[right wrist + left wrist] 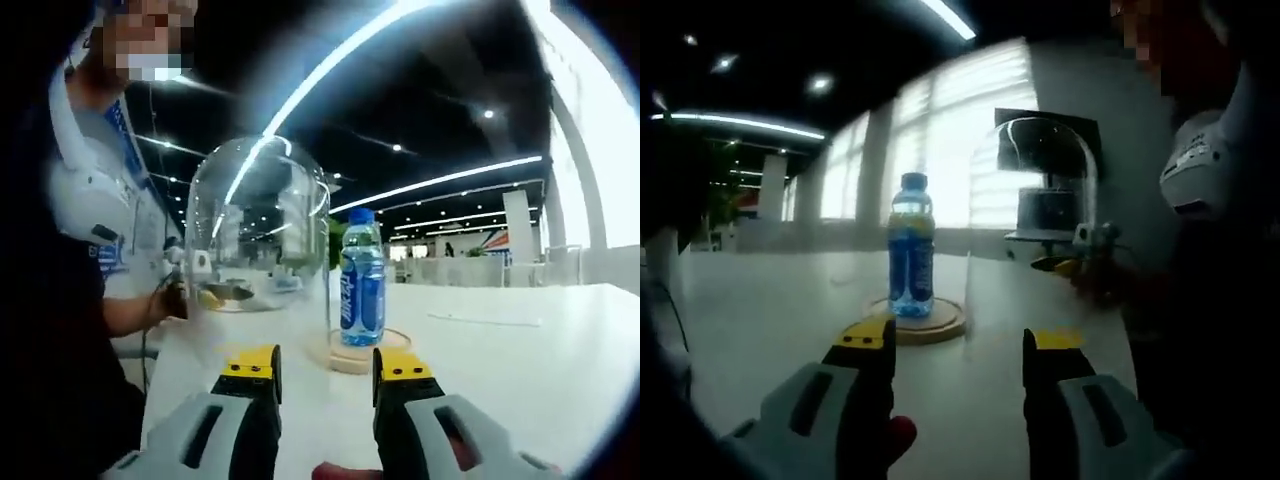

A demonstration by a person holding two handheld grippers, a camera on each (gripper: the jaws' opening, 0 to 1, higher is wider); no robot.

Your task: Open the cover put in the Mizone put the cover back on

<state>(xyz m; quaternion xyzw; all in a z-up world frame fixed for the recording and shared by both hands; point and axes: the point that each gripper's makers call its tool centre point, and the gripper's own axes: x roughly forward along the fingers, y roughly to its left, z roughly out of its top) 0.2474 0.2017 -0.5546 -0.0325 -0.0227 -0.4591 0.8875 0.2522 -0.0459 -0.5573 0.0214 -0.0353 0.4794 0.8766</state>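
A blue bottle (911, 247) stands upright on a round wooden base (925, 322) on the white table (760, 310). The clear glass cover (260, 235) is off the base and sits just beside it (a person's sleeve (95, 215) shows behind the glass). The left gripper (958, 345) points at the bottle with its jaws wide apart, holding nothing. The right gripper (325, 365) is also wide apart and empty, near the cover and base
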